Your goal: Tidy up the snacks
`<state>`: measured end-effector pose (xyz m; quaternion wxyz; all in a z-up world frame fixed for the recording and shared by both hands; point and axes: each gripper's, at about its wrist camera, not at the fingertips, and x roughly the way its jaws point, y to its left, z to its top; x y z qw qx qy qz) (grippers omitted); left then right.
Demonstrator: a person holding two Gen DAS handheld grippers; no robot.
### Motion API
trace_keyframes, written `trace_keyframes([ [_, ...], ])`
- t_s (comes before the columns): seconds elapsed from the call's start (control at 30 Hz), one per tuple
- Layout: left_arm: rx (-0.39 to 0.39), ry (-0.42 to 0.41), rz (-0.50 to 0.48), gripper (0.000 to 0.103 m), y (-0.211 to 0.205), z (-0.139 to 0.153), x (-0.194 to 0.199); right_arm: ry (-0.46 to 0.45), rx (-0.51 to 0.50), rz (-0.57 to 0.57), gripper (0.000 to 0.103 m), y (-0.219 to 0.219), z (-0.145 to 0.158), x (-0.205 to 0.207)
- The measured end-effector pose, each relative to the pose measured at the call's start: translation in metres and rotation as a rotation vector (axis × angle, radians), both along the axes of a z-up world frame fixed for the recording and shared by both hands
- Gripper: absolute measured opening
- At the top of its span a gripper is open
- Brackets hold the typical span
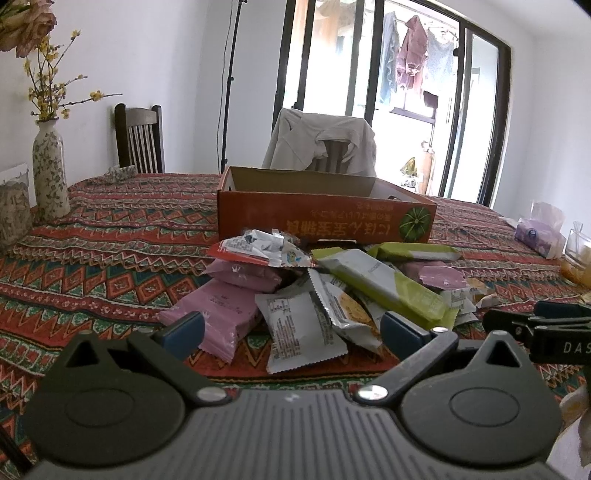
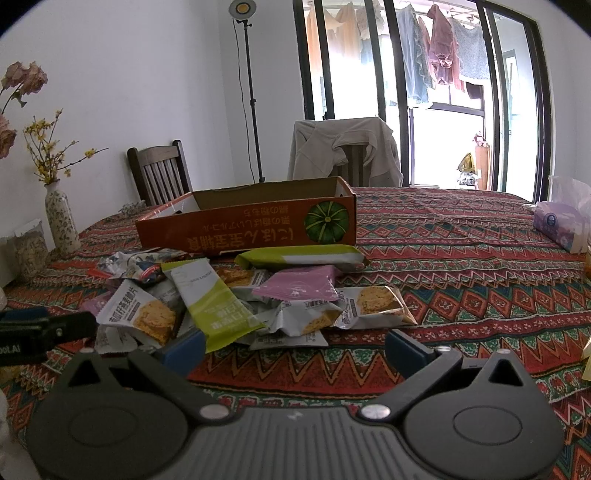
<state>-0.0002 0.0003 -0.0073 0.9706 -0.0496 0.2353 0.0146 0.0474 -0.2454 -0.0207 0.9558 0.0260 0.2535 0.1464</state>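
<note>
Snack pile (image 1: 325,291): lying in a loose heap on the patterned tabletop (image 1: 110,258), just near of the orange cardboard box (image 1: 325,218) — wrappers overlapping at all angles.
Wrappers: pink packets (image 1: 218,317) sitting at the heap's left, a long green-and-white bar (image 1: 388,284) slanting across the top, white cracker packs (image 2: 147,314) showing a printed biscuit.
Box: standing open-topped, a green pumpkin picture (image 2: 327,221) on its near wall, print upside down; inside hidden from both views.
Left tool (image 1: 295,328): hovering near of the heap, blue-tipped jaws spread wide, gripping nothing.
Right tool (image 2: 295,345): likewise spread apart and empty, its left finger (image 2: 184,349) sitting just beside the green bar's near end.
Left view only: the pink packets stacked at near left.
Right view only: a second green bar (image 2: 303,256) lying flat against the box front — and a lamp head (image 2: 242,7) atop the stand.
Far left: flowered vase (image 1: 50,166) standing on the tabletop.
</note>
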Motion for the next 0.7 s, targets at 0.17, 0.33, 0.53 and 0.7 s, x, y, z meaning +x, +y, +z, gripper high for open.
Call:
trace_keyframes([
  [0.17, 0.003, -0.005, -0.001, 0.103, -0.0014, 0.0003, -0.0005, 0.0, 0.0, 0.0, 0.103, -0.0002, -0.0001, -0.0001],
  [0.33, 0.008, -0.01, -0.002, 0.103, -0.0027, 0.0004, -0.0013, 0.0, -0.001, 0.0, 0.103, -0.0001, -0.0001, -0.0003],
  [0.53, 0.005, -0.01, -0.002, 0.103, -0.003, 0.0003, -0.0016, 0.001, -0.001, 0.0, 0.103, -0.0002, -0.0002, -0.0005],
  [0.7, 0.006, -0.011, -0.001, 0.103, -0.0032, 0.0003, -0.0016, 0.0, -0.001, 0.0, 0.103, 0.0002, -0.0004, -0.0006],
])
